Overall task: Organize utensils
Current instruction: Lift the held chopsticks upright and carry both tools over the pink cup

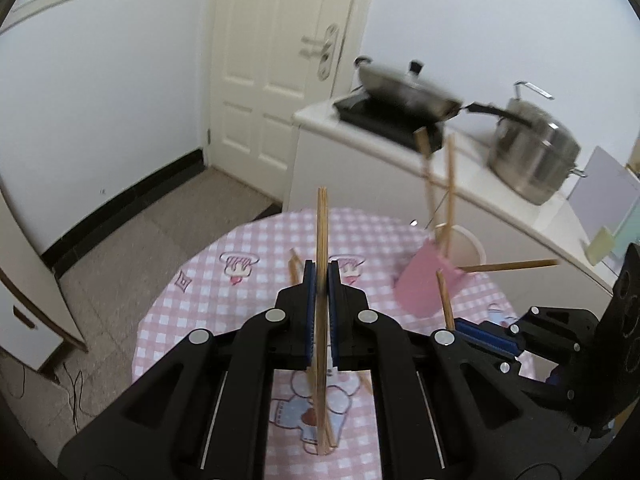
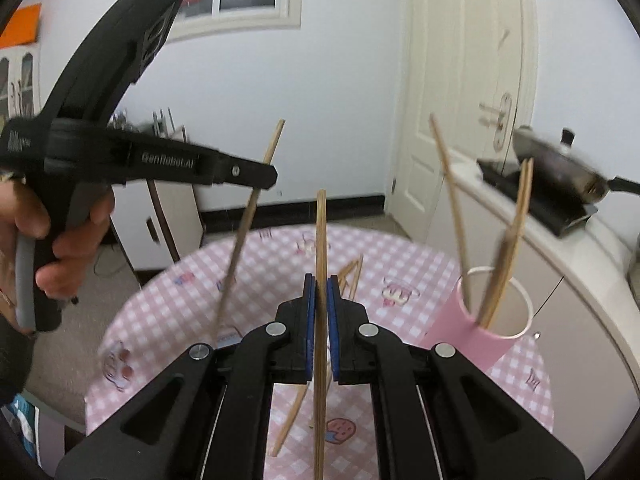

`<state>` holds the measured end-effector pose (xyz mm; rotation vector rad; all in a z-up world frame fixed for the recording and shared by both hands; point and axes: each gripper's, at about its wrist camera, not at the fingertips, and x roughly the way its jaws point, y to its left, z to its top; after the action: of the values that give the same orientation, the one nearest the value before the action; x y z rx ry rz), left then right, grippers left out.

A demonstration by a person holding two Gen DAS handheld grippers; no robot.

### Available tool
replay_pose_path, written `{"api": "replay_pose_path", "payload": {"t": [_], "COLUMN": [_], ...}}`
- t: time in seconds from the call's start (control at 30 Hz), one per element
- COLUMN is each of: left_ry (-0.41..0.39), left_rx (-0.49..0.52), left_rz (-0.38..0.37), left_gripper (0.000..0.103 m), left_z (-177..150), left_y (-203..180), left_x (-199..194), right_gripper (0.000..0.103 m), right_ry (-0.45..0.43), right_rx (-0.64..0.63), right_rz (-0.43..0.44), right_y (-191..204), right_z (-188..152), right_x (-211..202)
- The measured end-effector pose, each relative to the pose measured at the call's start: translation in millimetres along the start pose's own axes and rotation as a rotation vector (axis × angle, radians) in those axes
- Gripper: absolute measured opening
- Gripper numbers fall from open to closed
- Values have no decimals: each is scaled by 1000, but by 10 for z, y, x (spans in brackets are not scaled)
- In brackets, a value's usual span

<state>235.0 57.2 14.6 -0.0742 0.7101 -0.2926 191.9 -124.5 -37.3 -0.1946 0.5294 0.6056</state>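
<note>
Chopsticks (image 1: 322, 240) of pale wood stand upright, pinched in the closed left gripper (image 1: 322, 280); the right gripper (image 2: 321, 292) is clamped on another chopstick (image 2: 321, 240) the same way. Both hover above the round table (image 1: 200, 292) with its pink checked cloth, with open floor past the far and left edges. To the right, a pink cup (image 2: 480, 340) near the table's edge holds more sticks. Loose sticks lie beneath, partly hidden by the jaws. The pan (image 1: 404, 88) beyond is blurred.

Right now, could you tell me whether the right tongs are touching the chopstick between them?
Touching. The right wrist view shows the right tongs shut on the chopstick, both blue pads pressed against its sides with no gap.
</note>
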Motion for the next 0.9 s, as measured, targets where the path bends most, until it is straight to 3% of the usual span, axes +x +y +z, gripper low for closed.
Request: {"api": "replay_pose_path", "payload": {"t": [0.37, 0.6, 0.8, 0.9], "left_ry": [-174, -245, -305, -341], "left_rx": [26, 20, -5, -25], "left_rz": [-60, -79, -125, -150], "left_gripper": [6, 6, 6, 6], "left_z": [137, 286, 455, 535], "left_y": [-391, -587, -722, -752], "left_x": [-625, -701, -616, -611], "right_gripper": [4, 4, 4, 4], "right_ry": [-201, -376, -448, -479], "right_rx": [72, 129, 169, 206], "right_rz": [-27, -95, -236, -255], "right_y": [-213, -472, -804, -974], "right_z": [153, 248, 301, 290], "right_x": [-739, -1284, -1338, -1301]}}
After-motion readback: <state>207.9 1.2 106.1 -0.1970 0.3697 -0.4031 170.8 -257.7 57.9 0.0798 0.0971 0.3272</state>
